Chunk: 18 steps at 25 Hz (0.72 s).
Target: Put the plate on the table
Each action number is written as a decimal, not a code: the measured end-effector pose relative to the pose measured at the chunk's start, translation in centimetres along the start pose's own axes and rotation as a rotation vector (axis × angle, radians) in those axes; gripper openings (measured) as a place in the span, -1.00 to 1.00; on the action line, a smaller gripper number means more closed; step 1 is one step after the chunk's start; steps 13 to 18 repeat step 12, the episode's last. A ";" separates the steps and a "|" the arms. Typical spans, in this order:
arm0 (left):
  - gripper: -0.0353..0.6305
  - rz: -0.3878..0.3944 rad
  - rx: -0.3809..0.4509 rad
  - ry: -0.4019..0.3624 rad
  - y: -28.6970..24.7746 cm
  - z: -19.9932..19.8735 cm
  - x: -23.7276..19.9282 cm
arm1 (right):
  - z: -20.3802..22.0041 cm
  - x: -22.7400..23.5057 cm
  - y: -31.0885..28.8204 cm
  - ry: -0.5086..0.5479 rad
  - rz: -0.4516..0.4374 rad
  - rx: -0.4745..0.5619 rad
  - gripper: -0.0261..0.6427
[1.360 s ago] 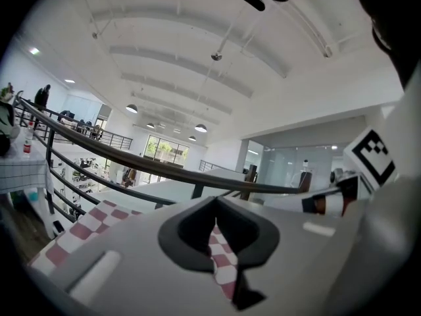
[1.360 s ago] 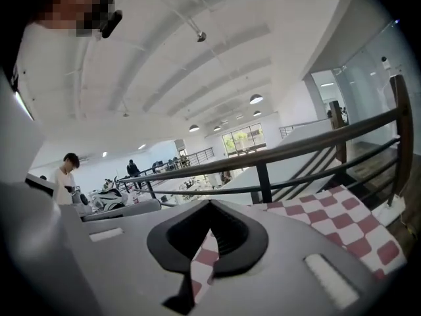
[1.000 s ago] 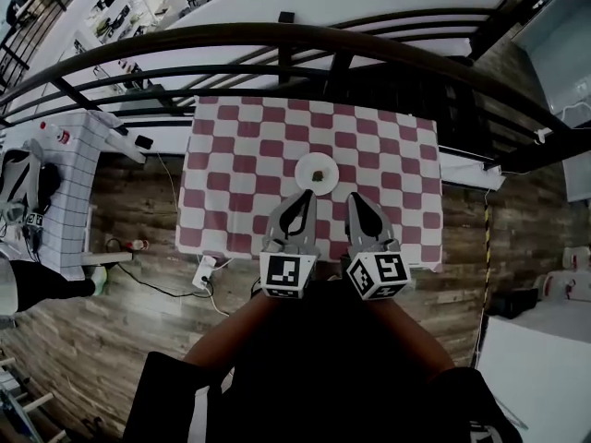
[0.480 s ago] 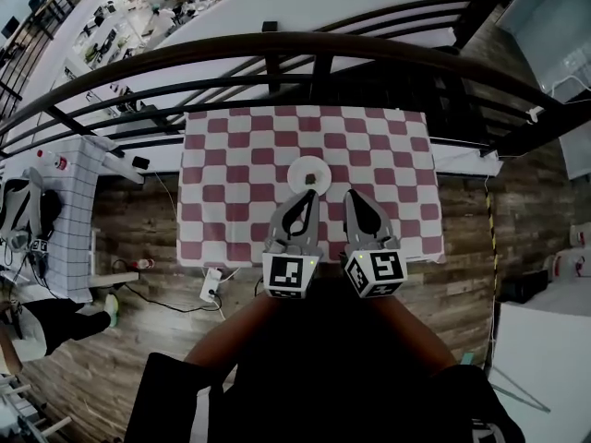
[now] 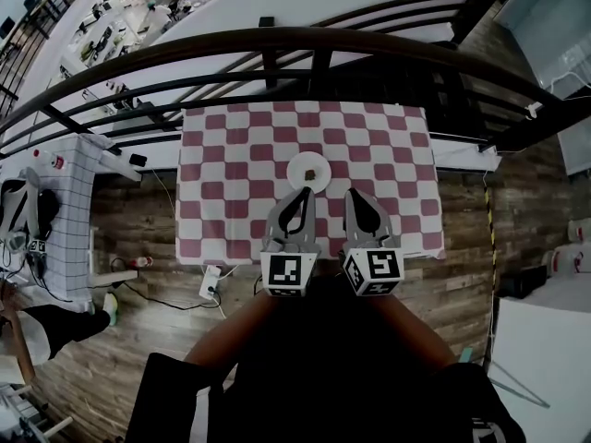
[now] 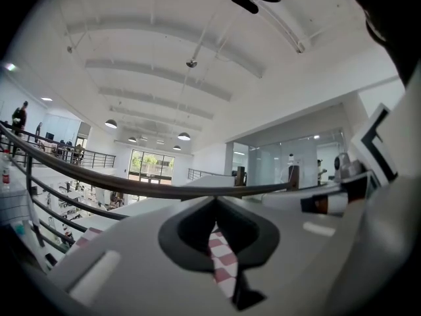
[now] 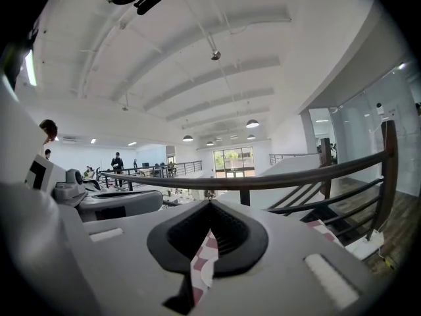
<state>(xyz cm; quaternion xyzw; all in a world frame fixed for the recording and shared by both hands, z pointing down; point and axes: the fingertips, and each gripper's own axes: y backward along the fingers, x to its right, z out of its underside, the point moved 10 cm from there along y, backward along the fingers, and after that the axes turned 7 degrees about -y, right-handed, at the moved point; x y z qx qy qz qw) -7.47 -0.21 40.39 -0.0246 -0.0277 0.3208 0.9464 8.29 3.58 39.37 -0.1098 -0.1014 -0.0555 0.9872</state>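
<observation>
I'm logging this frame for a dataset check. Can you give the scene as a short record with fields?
table: covered by a red-and-white checked cloth
plate: white, resting on the cloth near its middle, small dark item on it
left gripper: jaws shut, holding nothing
right gripper: jaws shut, holding nothing
task state: plate lies on the table

Head cam looks steeply down on table (image 5: 222, 155); both gripper cams face level, close behind jaws — prob. sharing railing (image 6: 164, 191).
</observation>
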 end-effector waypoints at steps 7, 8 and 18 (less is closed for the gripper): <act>-0.87 -0.007 -0.006 -0.013 0.7 0.2 -0.6 | 0.3 -1.3 -0.4 0.030 -0.034 0.002 -0.93; -0.87 -0.008 -0.007 -0.016 0.8 0.2 -0.8 | 0.3 -1.5 -0.4 0.031 -0.037 0.002 -0.93; -0.86 -0.012 -0.006 -0.011 1.1 0.2 -1.2 | 0.4 -2.2 -0.6 0.047 -0.049 0.002 -0.93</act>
